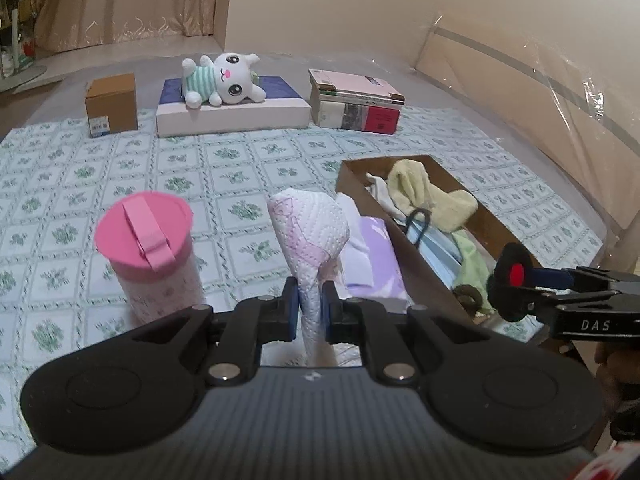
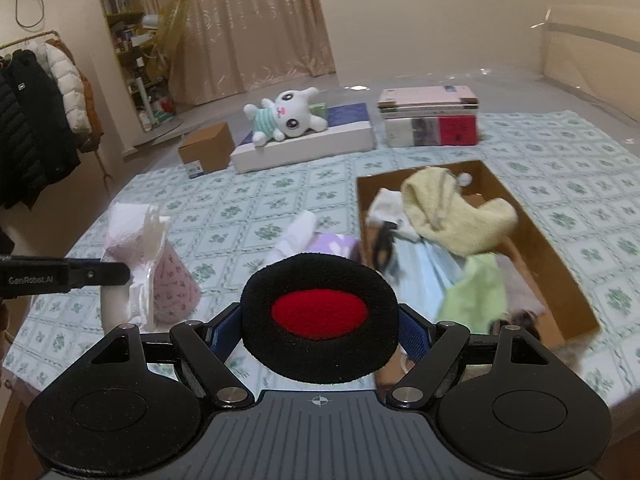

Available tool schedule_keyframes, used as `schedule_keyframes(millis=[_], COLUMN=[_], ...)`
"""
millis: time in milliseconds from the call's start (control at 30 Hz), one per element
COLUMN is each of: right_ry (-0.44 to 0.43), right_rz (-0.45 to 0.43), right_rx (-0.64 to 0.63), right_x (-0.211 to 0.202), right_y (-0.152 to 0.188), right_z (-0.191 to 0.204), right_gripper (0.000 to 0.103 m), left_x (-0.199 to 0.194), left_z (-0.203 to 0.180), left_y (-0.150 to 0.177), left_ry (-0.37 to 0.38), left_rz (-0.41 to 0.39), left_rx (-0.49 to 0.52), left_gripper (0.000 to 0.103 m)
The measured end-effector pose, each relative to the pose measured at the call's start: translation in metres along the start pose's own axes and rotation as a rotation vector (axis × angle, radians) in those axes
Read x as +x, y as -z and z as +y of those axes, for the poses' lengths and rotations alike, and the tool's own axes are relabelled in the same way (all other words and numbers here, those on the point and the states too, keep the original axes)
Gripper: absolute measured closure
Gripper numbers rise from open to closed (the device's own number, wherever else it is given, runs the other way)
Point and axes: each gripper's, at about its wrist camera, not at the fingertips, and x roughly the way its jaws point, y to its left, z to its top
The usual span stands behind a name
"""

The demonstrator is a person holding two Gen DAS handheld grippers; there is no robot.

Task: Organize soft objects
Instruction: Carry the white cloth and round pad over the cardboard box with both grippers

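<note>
A home bedroom. A bed (image 2: 560, 152) with a green-flowered quilt fills the middle, its headboard (image 1: 540, 92) wrapped in clear plastic. Long beige curtains (image 2: 248, 24) hang at the far wall, padded coats (image 2: 36, 120) hang on a rack, and a cluttered bookshelf (image 2: 124, 20) stands beside them. A plush bunny (image 2: 288, 118) lies on the bed.
</note>
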Motion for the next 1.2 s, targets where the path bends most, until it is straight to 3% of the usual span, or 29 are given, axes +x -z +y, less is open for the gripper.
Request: schedule_keyframes(millis=[333, 567, 1200], right_ry=[0.079, 0.128, 0.203], right_rz=[-0.015, -0.029, -0.058], right_rx=[0.042, 0.055, 0.115], right_x=[-0.028, -0.042, -0.063], right_y=[0.024, 0.029, 0.032], right_z=[-0.028, -0.046, -0.089], right_gripper=[0.024, 0.024, 0.024], left_x=[-0.001, 0.01, 0.046], left_z=[-0.025, -0.055, -0.121], left_y=[0.021, 0.025, 0.011], left_ry=[0.038, 0.107, 0.227], left_rz=[0.02, 0.045, 0.082], left_rx=[-0.006, 0.029, 0.04], left_gripper=[0.093, 0.093, 0.093])
